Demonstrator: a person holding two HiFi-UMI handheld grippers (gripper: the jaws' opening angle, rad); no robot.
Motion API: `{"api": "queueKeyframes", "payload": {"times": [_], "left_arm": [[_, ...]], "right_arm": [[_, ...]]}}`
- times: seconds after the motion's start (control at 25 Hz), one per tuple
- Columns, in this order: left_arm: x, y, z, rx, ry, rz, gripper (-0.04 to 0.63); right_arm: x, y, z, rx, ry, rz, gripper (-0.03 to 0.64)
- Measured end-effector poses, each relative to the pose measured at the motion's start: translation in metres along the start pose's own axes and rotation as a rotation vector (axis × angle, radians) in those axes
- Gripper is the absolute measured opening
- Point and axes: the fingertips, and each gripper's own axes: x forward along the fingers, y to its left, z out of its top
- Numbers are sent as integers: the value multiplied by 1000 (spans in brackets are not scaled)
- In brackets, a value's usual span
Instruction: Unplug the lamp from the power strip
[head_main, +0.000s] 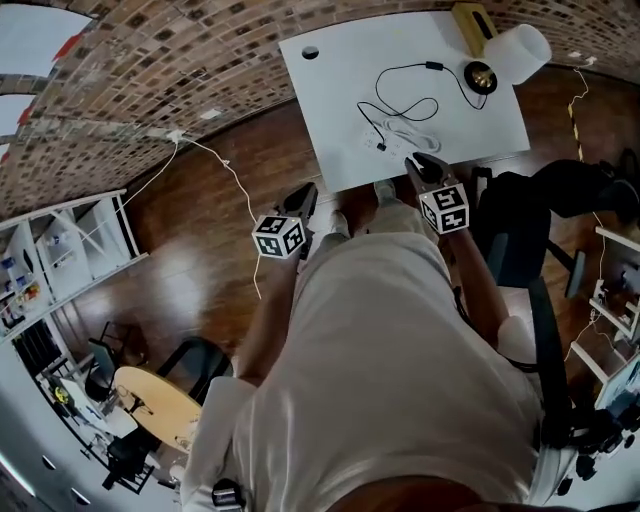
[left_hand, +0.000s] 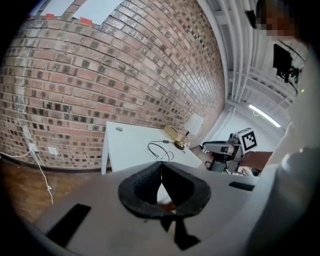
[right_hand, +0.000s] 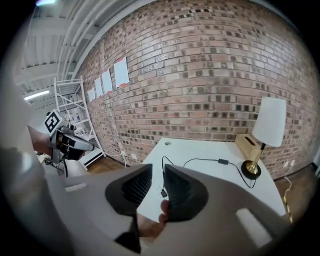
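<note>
Lamp (head_main: 520, 52) sits at the counter's (head_main: 330, 80) far right corner, cord (head_main: 432, 102) looping to the power strip (head_main: 392, 140) near the front edge, which only my head view shows. My left gripper (left_hand: 161, 167) is pressed together in its own view; the right gripper (right_hand: 159, 175) is slightly spread, nothing between.

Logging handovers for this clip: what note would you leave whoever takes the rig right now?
Left gripper: shut, empty, short of the table.
Right gripper: slightly open, empty, by the table's front edge.
Lamp at the far right corner; its cord runs to the power strip near the front edge.
Done: nothing; plug looks still in.
To do: grip the plug, pull it out.
</note>
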Motion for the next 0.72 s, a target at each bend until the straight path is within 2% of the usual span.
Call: {"api": "queueKeyframes", "payload": {"times": [0.36,0.72], "left_arm": [[51,-7,22,11,17,62,6],[87,-4,26,7,44,107,8]], "right_arm": [[34,-42,18,-60,20,99,72],[60,-56,21,-158,79,214,72]]}}
